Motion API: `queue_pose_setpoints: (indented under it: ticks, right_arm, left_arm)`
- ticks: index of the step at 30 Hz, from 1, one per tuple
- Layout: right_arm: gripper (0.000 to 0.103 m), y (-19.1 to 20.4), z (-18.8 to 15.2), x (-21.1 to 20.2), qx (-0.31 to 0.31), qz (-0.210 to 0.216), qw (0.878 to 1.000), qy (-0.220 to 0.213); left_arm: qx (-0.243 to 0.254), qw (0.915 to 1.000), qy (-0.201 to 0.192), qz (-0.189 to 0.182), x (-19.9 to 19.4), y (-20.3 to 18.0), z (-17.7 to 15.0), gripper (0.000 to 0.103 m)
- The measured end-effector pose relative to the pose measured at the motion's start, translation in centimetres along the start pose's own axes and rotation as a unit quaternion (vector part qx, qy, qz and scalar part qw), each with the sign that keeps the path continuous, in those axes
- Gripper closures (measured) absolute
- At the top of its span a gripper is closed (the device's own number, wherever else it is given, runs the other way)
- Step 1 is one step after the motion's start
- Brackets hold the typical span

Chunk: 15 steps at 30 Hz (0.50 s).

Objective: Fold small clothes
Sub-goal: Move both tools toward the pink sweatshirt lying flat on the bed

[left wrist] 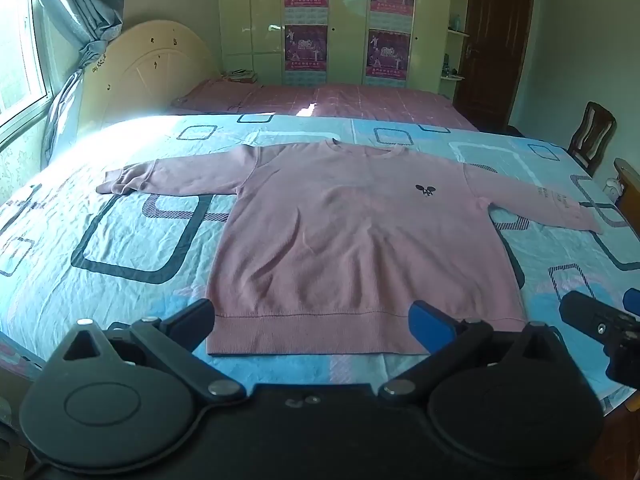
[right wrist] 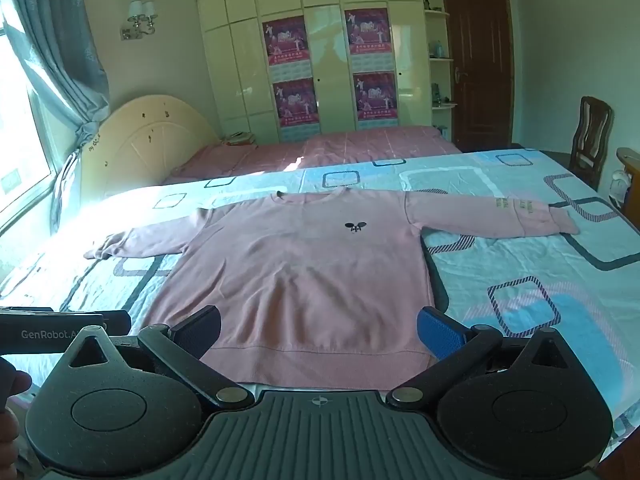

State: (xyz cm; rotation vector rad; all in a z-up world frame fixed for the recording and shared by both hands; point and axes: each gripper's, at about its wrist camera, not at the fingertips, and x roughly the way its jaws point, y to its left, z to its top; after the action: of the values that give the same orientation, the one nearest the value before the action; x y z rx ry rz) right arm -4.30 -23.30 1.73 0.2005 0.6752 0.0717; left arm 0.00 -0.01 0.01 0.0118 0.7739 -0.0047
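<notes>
A pink long-sleeved sweatshirt lies face up and spread flat on the bed, over a blue bedspread with rounded-square patterns. Its collar points away from the cameras, its ribbed hem is nearest them, and both sleeves stretch out sideways. This looks like the laid-out starting pose for folding, with every edge reachable and no layer yet turned over.

The left hand-held gripper hovers at the hem with its fingers wide apart and nothing between them, the black finger near the hem's left corner and the blue one over the hem further right. The right hand-held gripper is likewise spread and empty, straddling most of the hem's width. Both seem poised low at the near edge, probably so that a sleeve or the hem can be taken first; which one cannot be told.

The fisheye view bends the bed's edges, and whether either gripper touches the fabric is not clear. Sunlight washes out the bedspread near the left sleeve cuff. The small dark emblem on the chest and the print on the right sleeve are too small to read. The gripper bodies hide the bed's nearest edge
</notes>
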Motion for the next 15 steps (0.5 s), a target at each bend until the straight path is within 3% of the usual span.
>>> queue_pose_setpoints:
  ticks: [15]
  right_arm:
    - [0.0,-0.36,0.22,0.78,0.003,0.006,1.0,0.002]
  left_arm:
    - [0.002,1.0,0.002,0.002,0.51,0.4,0.31,0.0]
